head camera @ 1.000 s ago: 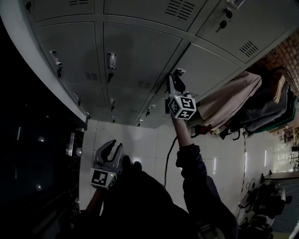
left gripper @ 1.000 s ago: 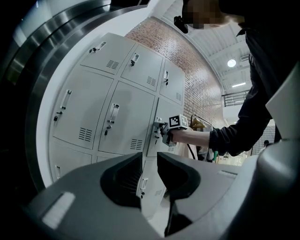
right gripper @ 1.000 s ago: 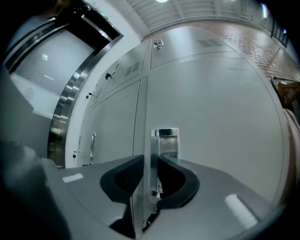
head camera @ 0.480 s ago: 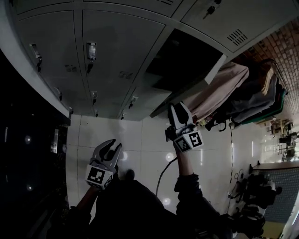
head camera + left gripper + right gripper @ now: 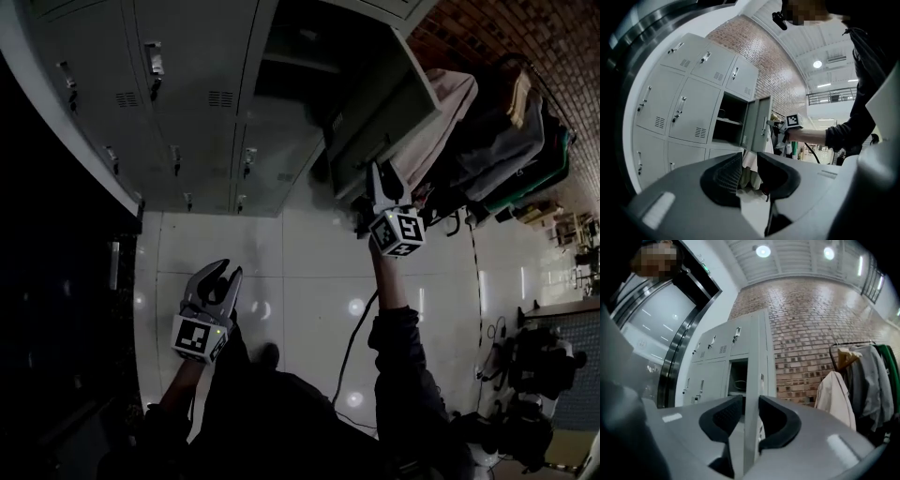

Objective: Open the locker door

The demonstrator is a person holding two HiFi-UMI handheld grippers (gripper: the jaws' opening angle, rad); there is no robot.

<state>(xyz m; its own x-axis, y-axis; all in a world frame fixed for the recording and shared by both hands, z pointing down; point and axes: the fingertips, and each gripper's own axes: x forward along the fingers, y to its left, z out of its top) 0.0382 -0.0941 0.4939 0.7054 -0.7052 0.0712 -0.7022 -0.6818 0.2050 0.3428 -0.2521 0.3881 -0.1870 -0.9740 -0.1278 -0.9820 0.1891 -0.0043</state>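
Observation:
The grey locker door (image 5: 384,103) stands swung wide open, showing a dark compartment (image 5: 291,56) with a shelf. My right gripper (image 5: 382,173) is at the door's free edge. In the right gripper view the door's edge (image 5: 752,380) runs upright between the two jaws of the right gripper (image 5: 750,413), with thin slivers of gap on both sides; the pads do not press on it. My left gripper (image 5: 218,275) hangs low over the floor, away from the lockers, open and empty. In the left gripper view the left gripper (image 5: 749,171) faces the open door (image 5: 757,124).
Closed lockers (image 5: 178,94) fill the wall left of the open one. A clothes rack with coats (image 5: 506,141) stands right of the door, also seen as hanging coats (image 5: 862,380). A cable (image 5: 352,342) lies on the white tile floor. A dark glass wall (image 5: 56,281) is at the left.
The locker door went from shut to wide open, swinging right. My right gripper travelled right and outward with the door's edge. The left gripper stayed low and open.

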